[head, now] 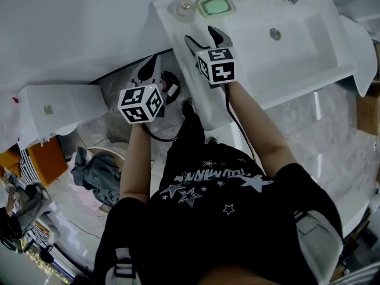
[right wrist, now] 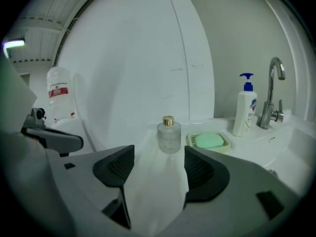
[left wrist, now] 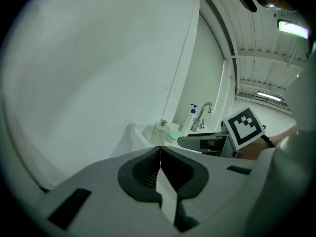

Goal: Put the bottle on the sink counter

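A small frosted glass bottle with a gold cap stands upright on the sink counter, at its left corner beside a green soap dish. In the head view the bottle is just beyond my right gripper. My right gripper is open, with nothing between its jaws and the bottle a short way ahead of them. Lower and to the left of the sink, my left gripper is shut and empty. In its own view the left gripper has its jaws pressed together, and the bottle is far ahead.
A blue-pump soap dispenser and a chrome faucet stand at the back of the white basin. A large clear plastic bottle with a red label stands off to the left. A toilet tank and floor clutter lie left of the sink.
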### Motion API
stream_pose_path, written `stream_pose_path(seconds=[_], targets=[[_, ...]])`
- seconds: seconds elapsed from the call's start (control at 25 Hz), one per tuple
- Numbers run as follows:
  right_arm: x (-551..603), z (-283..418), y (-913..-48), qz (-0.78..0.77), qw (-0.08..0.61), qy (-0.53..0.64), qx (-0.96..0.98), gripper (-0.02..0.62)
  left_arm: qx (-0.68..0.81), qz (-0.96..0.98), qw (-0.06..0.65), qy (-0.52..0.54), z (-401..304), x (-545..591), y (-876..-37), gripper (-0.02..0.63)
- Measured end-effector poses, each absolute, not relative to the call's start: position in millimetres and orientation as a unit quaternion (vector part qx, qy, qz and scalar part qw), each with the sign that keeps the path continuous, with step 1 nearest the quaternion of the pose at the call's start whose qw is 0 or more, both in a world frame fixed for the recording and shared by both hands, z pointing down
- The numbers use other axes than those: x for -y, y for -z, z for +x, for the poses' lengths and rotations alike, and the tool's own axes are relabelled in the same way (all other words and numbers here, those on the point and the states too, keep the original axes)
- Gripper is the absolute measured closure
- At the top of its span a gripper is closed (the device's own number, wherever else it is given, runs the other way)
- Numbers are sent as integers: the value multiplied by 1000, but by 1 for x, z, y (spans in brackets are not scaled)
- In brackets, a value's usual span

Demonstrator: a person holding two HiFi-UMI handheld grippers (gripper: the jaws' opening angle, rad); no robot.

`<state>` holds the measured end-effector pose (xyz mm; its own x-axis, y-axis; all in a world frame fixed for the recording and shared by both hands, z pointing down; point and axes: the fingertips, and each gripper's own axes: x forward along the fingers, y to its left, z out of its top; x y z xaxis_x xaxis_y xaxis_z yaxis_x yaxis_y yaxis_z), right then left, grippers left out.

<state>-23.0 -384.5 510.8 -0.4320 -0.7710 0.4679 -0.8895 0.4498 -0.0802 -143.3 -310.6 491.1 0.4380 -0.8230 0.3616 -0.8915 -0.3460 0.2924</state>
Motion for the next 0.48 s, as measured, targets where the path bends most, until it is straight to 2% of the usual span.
stream_pose_path(seconds=[0.2,0.24,0.28,0.32,0.48], targets=[[333,-19,-491,485,171,-170,841,284,523,818,226,-75,-127,260,-482,598],[324,-16,-488,487,172,-169,839,319,523,819,224,-74,-124,250,-478,598],[315,-12,-484,492,173,-164,837,412,523,820,221,-73,-121,242,-475,598],[307,-8,-480,496,173,-159,836,439,523,821,218,-72,-118,234,-472,598],[274,6,-466,496,167,-157,837,447,524,823,209,-66,-107,203,-460,598]])
